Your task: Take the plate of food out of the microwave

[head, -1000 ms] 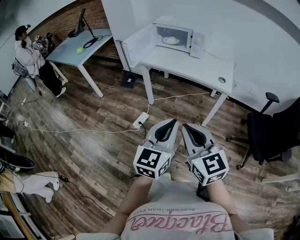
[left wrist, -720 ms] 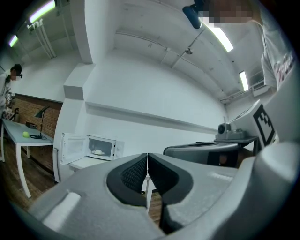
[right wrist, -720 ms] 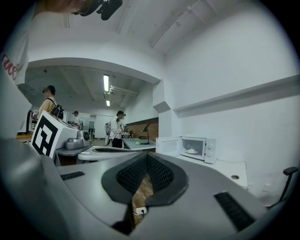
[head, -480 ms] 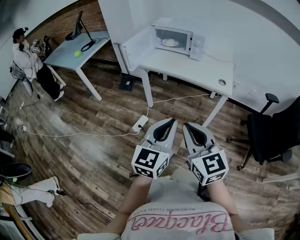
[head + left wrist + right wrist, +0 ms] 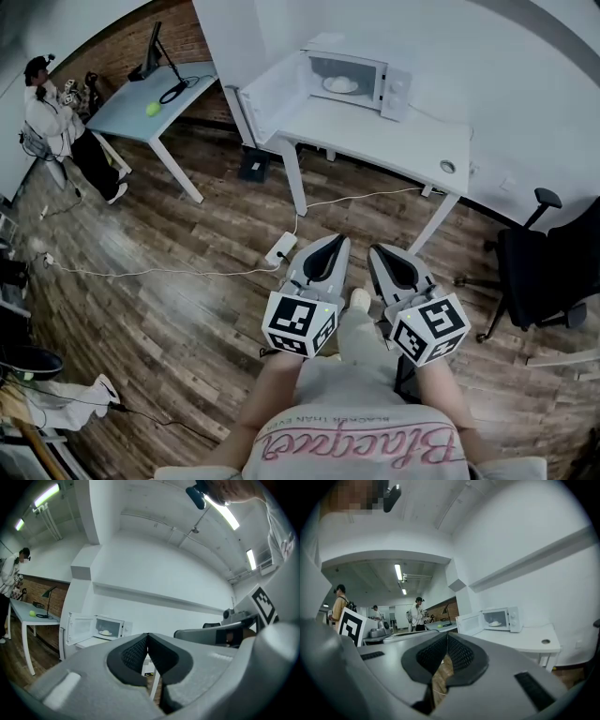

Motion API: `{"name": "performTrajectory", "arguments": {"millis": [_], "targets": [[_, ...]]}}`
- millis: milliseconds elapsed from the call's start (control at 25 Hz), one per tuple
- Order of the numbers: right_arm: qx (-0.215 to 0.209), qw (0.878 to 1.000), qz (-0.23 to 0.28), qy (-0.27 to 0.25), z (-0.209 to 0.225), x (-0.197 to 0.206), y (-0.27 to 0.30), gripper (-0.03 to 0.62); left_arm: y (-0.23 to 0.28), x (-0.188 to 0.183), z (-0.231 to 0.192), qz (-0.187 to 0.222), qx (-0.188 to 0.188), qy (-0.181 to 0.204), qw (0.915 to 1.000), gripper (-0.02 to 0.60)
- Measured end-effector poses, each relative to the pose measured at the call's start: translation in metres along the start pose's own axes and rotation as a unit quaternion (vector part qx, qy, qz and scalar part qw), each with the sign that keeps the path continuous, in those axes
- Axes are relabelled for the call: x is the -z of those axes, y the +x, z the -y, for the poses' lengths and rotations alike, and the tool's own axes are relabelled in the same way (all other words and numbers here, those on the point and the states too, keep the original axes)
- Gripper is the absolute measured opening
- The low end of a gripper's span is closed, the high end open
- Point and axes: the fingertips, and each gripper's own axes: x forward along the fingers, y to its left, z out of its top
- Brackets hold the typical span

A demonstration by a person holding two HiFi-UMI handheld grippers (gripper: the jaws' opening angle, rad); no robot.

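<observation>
Low in the frame the left gripper (image 5: 343,240) has its jaws pressed together, empty. At upper centre the microwave (image 5: 367,80) stands door-open on the white worktop (image 5: 394,141), with the plate of food (image 5: 341,83) inside, well away. Just right, the right gripper (image 5: 373,250) is likewise closed on nothing, probably held idle for the approach.

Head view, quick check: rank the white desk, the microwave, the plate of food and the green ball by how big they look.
Largest to smallest:
1. white desk
2. microwave, door open
3. plate of food inside it
4. green ball on the far table

All are distant, so this is apparent size only.
</observation>
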Motion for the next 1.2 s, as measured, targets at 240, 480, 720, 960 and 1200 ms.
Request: {"name": "performTrajectory", "arguments": {"millis": [240,480,720,960,1200], "targets": [[0.004,0.999,-0.035,-0.004,0.020,0.005,0.025,0.012,0.025,0.002,-0.017,-0.010,0.001,0.011,0.9999,0.008],[-0.001,0.998,-0.060,-0.015,0.042,0.005,0.053,0.012,0.055,0.002,-0.033,-0.013,-0.001,0.020,0.9997,0.008],[-0.003,0.999,-0.053,0.002,0.067,-0.005,0.083,0.012,0.085,0.002,-0.046,-0.020,0.021,0.037,0.9989,0.008],[-0.010,0.999,-0.047,-0.003,0.092,-0.018,0.111,0.012,0.121,-0.002,-0.069,-0.020,0.014,0.030,0.9993,0.008],[-0.017,0.999,-0.043,-0.010,0.123,-0.027,0.139,0.012,0.158,-0.005,-0.088,-0.021,0.001,0.025,0.9995,0.008]]}}
